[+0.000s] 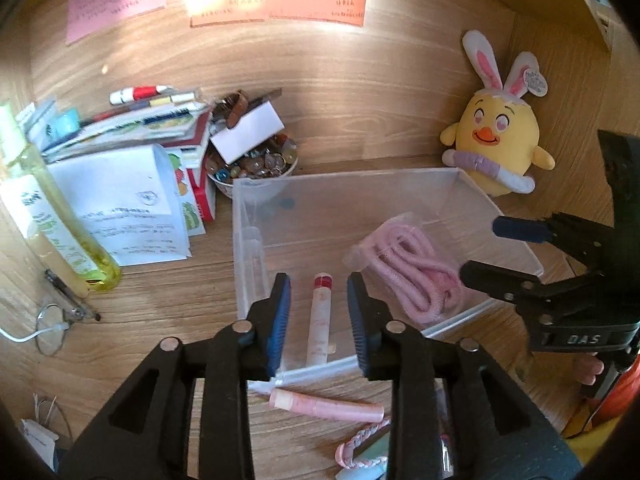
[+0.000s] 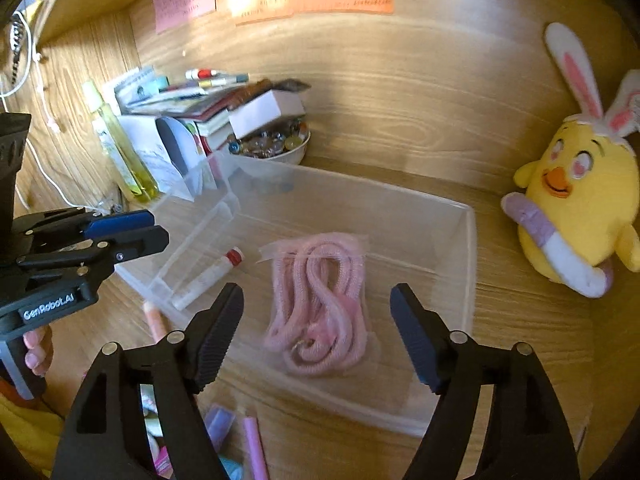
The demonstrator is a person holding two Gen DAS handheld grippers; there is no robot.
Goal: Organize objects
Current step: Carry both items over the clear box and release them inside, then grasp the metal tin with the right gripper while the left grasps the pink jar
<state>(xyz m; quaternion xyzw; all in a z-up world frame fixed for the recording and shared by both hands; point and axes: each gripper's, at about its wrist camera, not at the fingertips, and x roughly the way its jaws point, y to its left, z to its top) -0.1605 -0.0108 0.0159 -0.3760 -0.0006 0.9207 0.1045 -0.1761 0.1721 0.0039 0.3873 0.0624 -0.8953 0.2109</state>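
Lying loose in the clear bin [image 1: 256, 240], tube [image 1: 320, 320] and pink cord [image 2: 320, 312] sit beneath both parted hand-held grippers.

Looking like a home study desk [image 1: 360, 92] w/ wood-grain back panel: sticky notes [image 1: 116, 0] along top edge, books [image 1: 152, 128] piling at left, plush chick [image 1: 496, 140] sitting in right corner.
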